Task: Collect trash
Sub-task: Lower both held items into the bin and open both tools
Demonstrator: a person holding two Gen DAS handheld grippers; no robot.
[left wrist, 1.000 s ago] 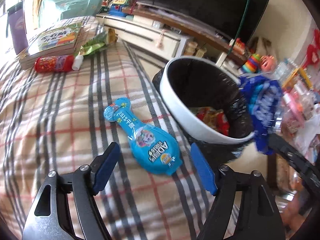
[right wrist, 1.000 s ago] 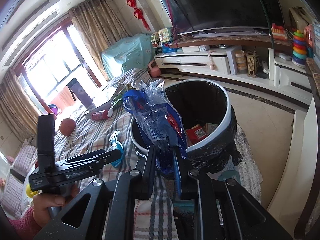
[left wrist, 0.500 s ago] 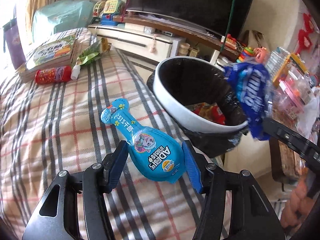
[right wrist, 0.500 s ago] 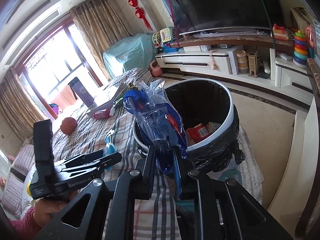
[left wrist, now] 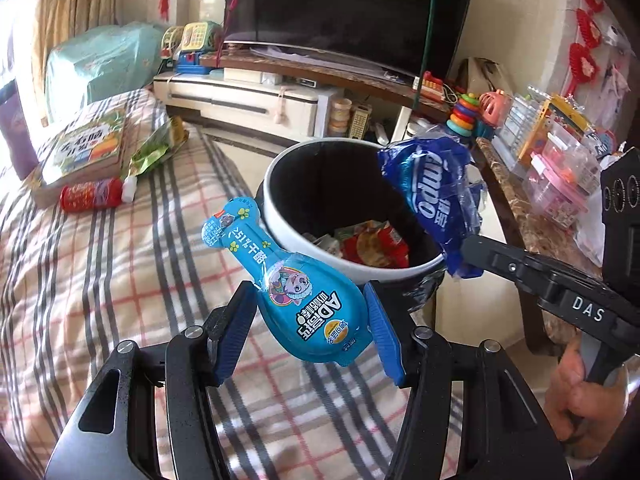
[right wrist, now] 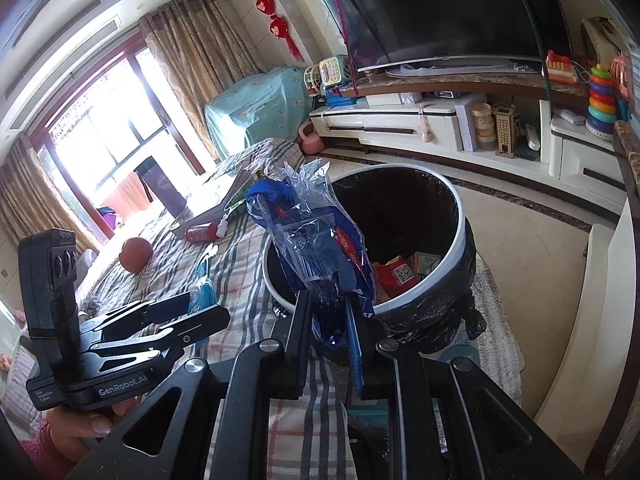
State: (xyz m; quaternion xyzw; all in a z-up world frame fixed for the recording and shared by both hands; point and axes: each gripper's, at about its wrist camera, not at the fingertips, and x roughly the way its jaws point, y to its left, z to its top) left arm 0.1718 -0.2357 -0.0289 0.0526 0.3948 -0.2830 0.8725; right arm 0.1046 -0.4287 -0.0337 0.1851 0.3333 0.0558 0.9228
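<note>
My left gripper (left wrist: 310, 330) is shut on a light-blue bottle-shaped snack pack (left wrist: 296, 284) and holds it lifted off the plaid blanket (left wrist: 80, 280), beside the bin. The bin (left wrist: 288, 236) has a white rim and black liner, with wrappers inside. My right gripper (right wrist: 330, 312) is shut on a crumpled dark-blue plastic wrapper (right wrist: 320, 248) held at the bin's near rim (right wrist: 424, 300); the wrapper also shows over the bin in the left wrist view (left wrist: 432, 196). The left gripper shows at the left of the right wrist view (right wrist: 188, 308).
On the blanket lie a red bottle (left wrist: 92, 198), a green wrapper (left wrist: 154, 150) and a stack of books (left wrist: 86, 148). A TV cabinet (left wrist: 248, 100) stands behind the bin. A cluttered side table (left wrist: 540, 216) is to the right. A brown ball (right wrist: 136, 254) lies on the blanket.
My left gripper closed on the light-blue snack pack and lifted it off the blanket toward the bin. The right gripper kept hold of the blue wrapper over the bin.
</note>
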